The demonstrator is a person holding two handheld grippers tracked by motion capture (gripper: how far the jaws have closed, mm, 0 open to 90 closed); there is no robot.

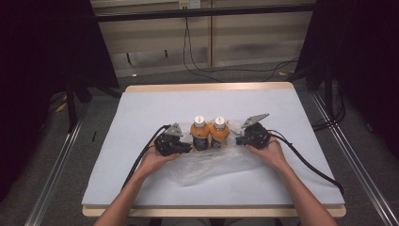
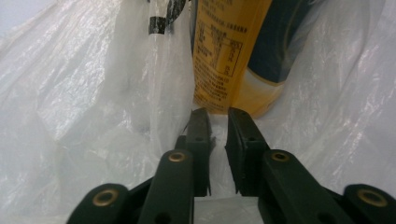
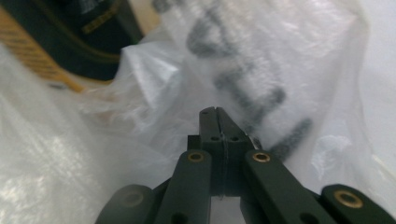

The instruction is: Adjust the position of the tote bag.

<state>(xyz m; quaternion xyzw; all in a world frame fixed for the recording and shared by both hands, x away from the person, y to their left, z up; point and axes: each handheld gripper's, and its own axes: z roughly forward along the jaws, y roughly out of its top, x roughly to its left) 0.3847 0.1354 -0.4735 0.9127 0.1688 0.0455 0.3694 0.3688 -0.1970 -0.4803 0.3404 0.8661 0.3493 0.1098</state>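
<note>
left gripper [image 1: 186,148] sits at the left side of the clear plastic bag [image 1: 211,165], beside the left bottle [image 1: 199,134]. in the left gripper view its jaws stand a narrow gap apart with bag film [image 2: 116,93] around them; whether any film lies between the pads cannot be told. judgement: the hold on this side is loose or gone. if the bag is lifted now, the left edge can slip free and the bag tips toward that side.

the two orange bottles stand upright and touching at the middle of the white table cover [image 1: 141,113], at the far end of the bag. the left bottle's label [image 2: 224,51] shows just beyond the left jaw tips. judgement: a forward push of that gripper can strike the bottle base and topple it into the right bottle [image 1: 219,132].

right gripper [image 1: 239,140] rests at the right side of the bag, near the right bottle. in the right gripper view its jaws are pressed together, and a thin fold of printed film [image 3: 252,93] appears to be pinched at the tips. judgement: a one-sided pull from here stretches or tears the thin film, or drags the bag under the bottles and upsets both.
</note>
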